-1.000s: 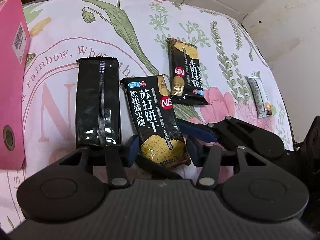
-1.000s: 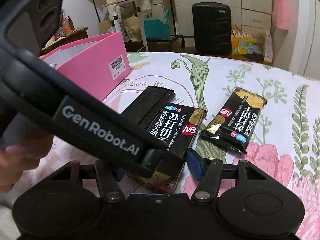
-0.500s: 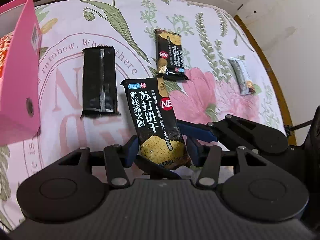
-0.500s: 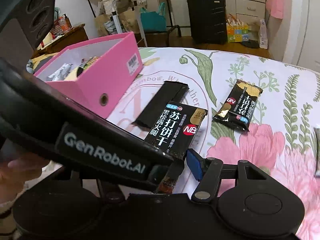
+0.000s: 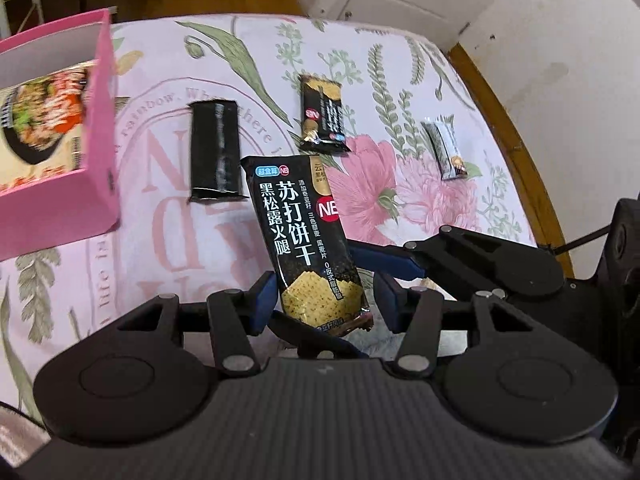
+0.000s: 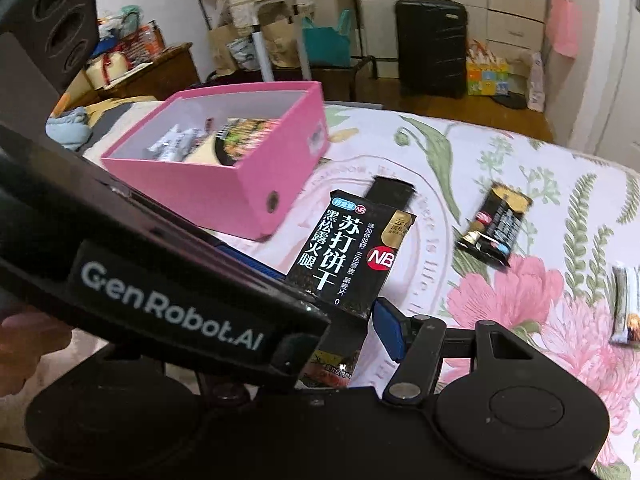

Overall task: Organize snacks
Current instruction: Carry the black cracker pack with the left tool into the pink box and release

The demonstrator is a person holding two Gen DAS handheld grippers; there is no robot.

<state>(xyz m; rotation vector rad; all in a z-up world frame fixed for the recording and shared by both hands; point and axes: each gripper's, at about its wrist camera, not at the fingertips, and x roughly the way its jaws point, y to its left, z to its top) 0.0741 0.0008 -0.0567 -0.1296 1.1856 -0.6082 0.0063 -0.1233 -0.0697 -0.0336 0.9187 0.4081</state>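
Cracker pack (image 5: 306,240) in the air, on its way to the pink box (image 6: 256,196).

Both grippers carry it: the left gripper (image 5: 320,300) has its blue pads against the pack's lower sides, and the right gripper (image 6: 340,336) crosses in to pinch the bottom end. The pack stands upright above the bed (image 5: 400,60), clear of the sheet. The box sits at the bed's left edge, already part-filled. Three snacks lie loose: black pack (image 5: 216,152), small cracker pack (image 5: 324,120), grey bar (image 5: 446,150). Likely next: swing left over the box rim, then release.
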